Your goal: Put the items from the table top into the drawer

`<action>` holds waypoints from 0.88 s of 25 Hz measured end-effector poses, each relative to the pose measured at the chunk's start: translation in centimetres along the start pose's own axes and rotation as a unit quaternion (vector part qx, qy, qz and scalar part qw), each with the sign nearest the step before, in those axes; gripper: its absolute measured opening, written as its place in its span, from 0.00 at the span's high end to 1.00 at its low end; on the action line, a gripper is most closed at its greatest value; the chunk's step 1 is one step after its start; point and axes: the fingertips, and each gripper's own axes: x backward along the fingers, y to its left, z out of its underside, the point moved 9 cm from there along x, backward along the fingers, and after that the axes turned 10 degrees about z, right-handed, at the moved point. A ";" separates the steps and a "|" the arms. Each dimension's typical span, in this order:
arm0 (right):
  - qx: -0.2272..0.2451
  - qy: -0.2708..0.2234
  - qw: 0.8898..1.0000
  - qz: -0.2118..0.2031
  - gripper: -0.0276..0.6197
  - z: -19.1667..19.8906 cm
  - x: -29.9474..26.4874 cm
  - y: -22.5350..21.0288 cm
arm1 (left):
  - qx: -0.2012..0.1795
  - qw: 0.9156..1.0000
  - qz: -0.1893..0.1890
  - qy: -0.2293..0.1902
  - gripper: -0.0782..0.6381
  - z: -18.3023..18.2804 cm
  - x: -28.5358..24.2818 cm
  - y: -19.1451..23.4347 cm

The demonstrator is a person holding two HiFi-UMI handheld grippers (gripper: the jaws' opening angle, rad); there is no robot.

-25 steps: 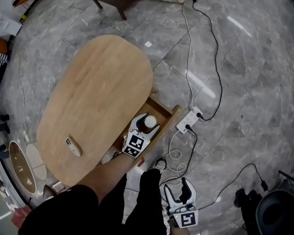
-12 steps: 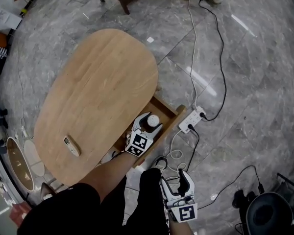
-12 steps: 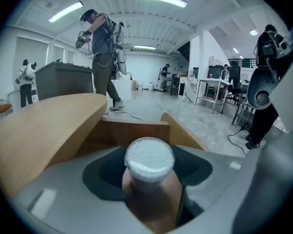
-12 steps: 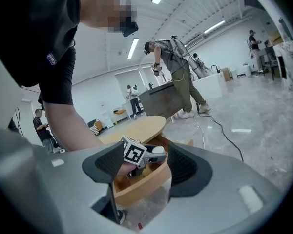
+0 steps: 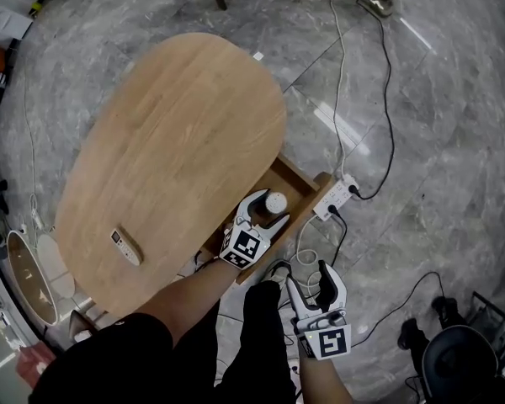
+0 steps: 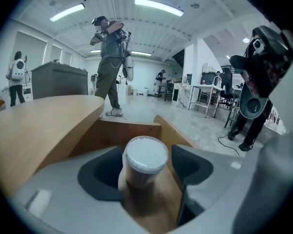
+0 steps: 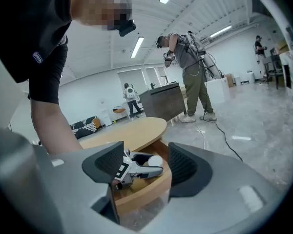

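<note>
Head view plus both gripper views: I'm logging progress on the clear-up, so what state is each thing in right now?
Drawer: pulled open.
Jar: upright inside the drawer, white lid on.
Left gripper: jaws around the jar; whether they press it is unclear.
Right gripper: open, empty, above the floor.
Remote: lying flat on the table, not yet put away.
Power strip: plugs in it.

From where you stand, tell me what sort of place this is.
Likely a large open office or lab hall: polished grey stone floor, ceiling strip lights, desks with office chairs beyond.
</note>
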 end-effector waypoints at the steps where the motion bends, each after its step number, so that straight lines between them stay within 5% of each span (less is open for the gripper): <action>1: 0.001 0.000 1.000 0.001 0.50 0.0 0.0 0.2 | -0.002 1.000 0.001 0.000 0.46 -0.1 0.3 -0.2; 7: 0.006 0.007 1.000 -0.008 0.50 -0.3 -0.6 2.1 | 0.012 0.999 0.021 -0.047 0.46 -2.3 4.5 -2.3; 13: 0.020 0.009 0.998 -0.061 0.50 -3.3 -2.2 7.0 | 0.051 0.993 0.002 -0.107 0.47 -5.6 15.9 -4.4; 19: 0.058 0.027 0.988 -0.144 0.51 -4.2 -4.6 14.4 | 0.119 0.982 -0.130 -0.067 0.46 -1.5 29.8 -2.5; 22: 0.072 0.029 0.980 -0.185 0.51 -4.4 -5.4 19.1 | 0.196 0.955 -0.223 0.001 0.46 2.8 35.9 -0.6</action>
